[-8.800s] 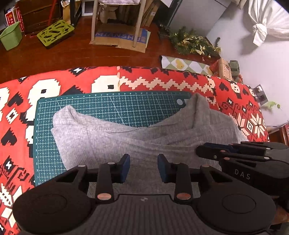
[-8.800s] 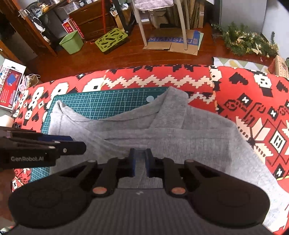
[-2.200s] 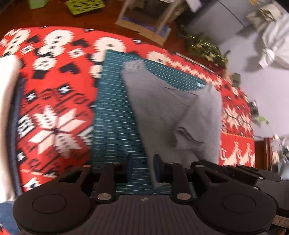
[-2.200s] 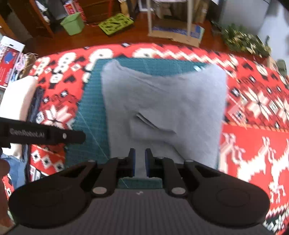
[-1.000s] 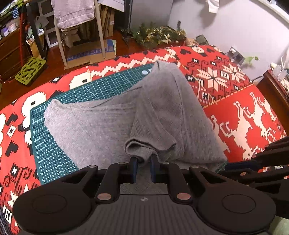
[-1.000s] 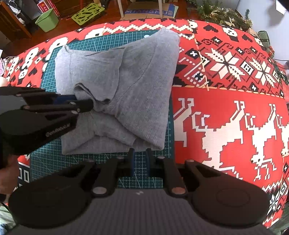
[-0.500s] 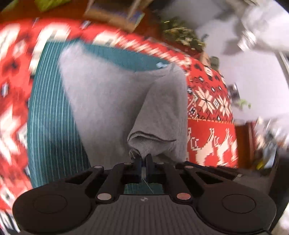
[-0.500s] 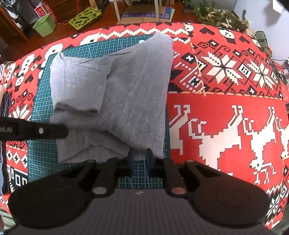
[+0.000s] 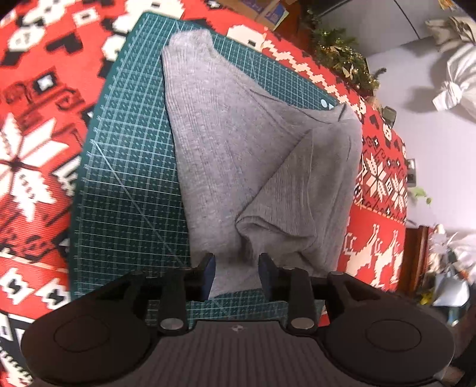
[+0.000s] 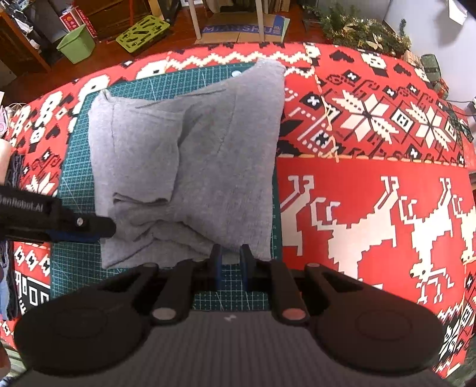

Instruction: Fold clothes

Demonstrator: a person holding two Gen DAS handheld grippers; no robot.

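A grey knitted garment [image 10: 190,154] lies partly folded on a green gridded cutting mat [image 9: 128,184], which sits on a bench covered with a red cloth [image 10: 372,184] patterned in white and black snowflakes and reindeer. The garment covers most of the mat, and its far right corner reaches past the mat onto the red cloth. One layer is folded over the body of the garment, leaving a bunched, rumpled ridge near the front edge.

The left tool [image 9: 236,275] hangs at the garment's near edge with its two blue-padded fingers spread apart; grey fabric lies in the gap between them, but they are not pinching it. In the right wrist view this same tool [image 10: 89,230] appears side-on at the garment's left edge.

The right tool [image 10: 229,262] sits at the near right corner of the garment, its fingers drawn close together with a small piece of grey fabric caught between them.

Beyond the bench is a wooden floor with a green bin [image 10: 76,44], a lime-green plastic tray [image 10: 142,29], flattened cardboard [image 10: 244,28] and a tinsel garland [image 10: 366,32].
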